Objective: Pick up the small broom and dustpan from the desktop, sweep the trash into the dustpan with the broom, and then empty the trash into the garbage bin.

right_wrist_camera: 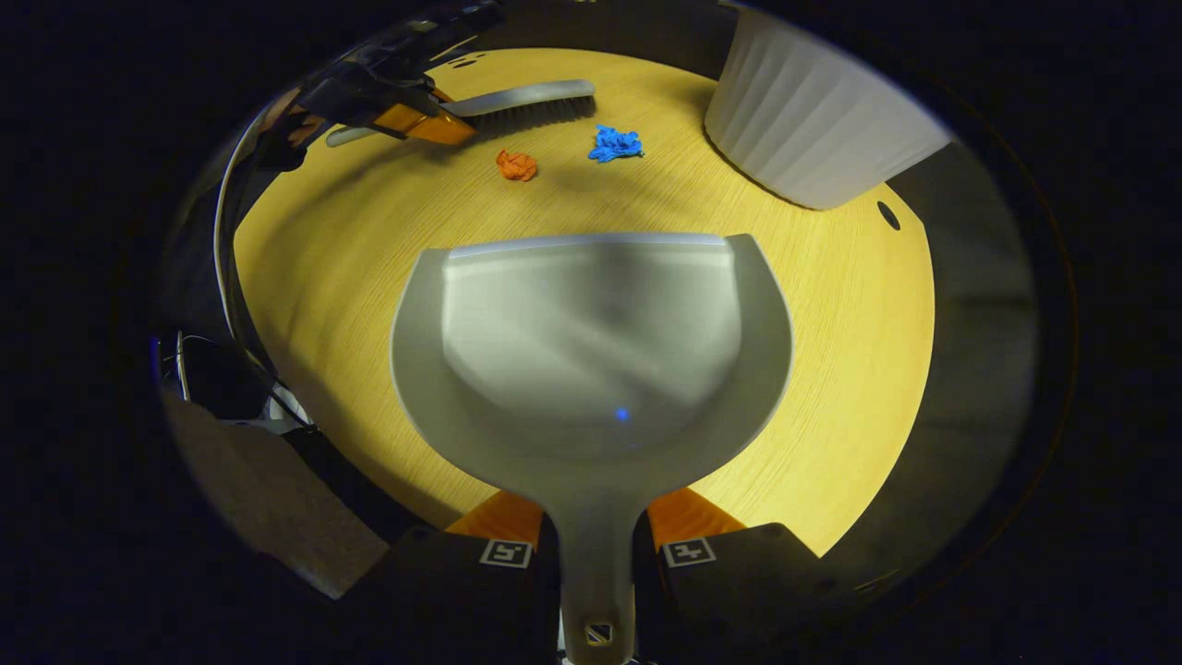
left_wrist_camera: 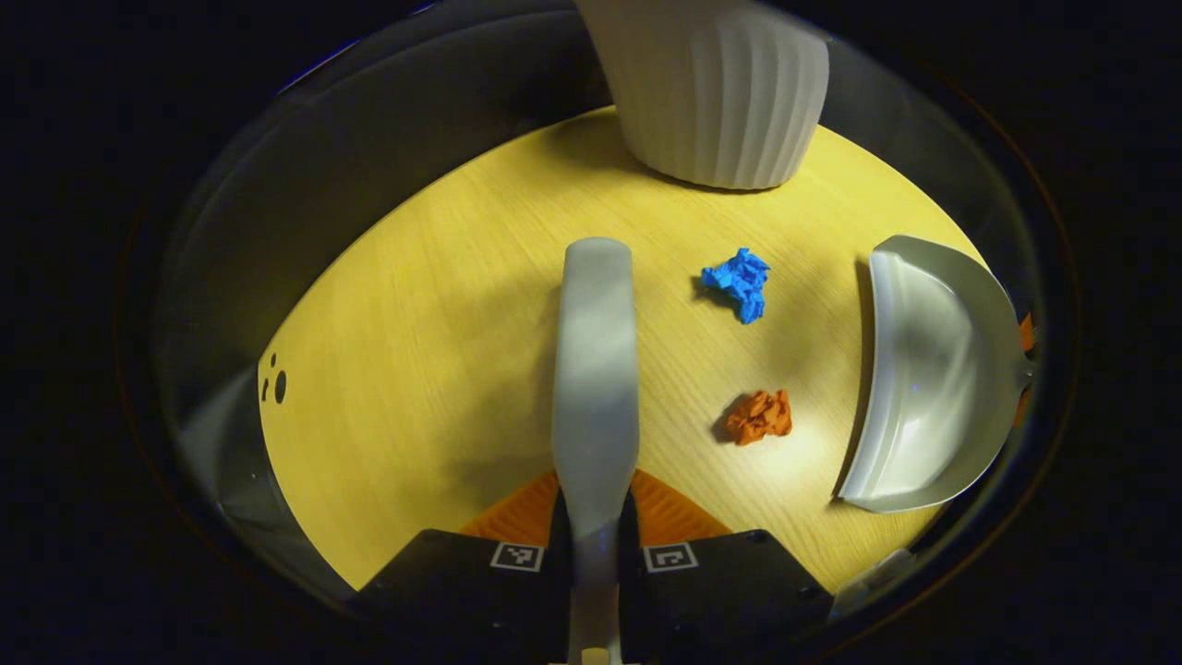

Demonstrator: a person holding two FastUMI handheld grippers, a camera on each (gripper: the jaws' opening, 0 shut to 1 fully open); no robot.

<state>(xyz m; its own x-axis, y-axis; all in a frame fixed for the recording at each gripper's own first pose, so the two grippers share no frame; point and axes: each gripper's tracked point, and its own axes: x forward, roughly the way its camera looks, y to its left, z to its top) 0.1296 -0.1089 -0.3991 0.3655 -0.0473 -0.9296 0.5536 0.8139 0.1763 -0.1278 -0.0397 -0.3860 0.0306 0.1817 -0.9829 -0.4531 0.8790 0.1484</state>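
Observation:
My left gripper (left_wrist_camera: 596, 517) is shut on the handle of the small grey broom (left_wrist_camera: 596, 369), whose back stretches forward over the yellow desktop (left_wrist_camera: 416, 369). To its right lie a blue paper wad (left_wrist_camera: 739, 282) and an orange paper wad (left_wrist_camera: 759, 416). Further right the grey dustpan (left_wrist_camera: 933, 379) faces them with its mouth. In the right gripper view my right gripper (right_wrist_camera: 596, 545) is shut on the dustpan's handle, the dustpan (right_wrist_camera: 591, 351) spreading ahead. Beyond its lip sit the orange wad (right_wrist_camera: 516, 165), the blue wad (right_wrist_camera: 615, 144), and the broom (right_wrist_camera: 526, 102) held by the left gripper (right_wrist_camera: 406, 106).
A white ribbed garbage bin (left_wrist_camera: 716, 92) stands at the desktop's far edge, seen also as the bin (right_wrist_camera: 813, 129) at the upper right. Small dark holes (left_wrist_camera: 275, 383) mark the desktop near its left edge. Dark floor surrounds the table.

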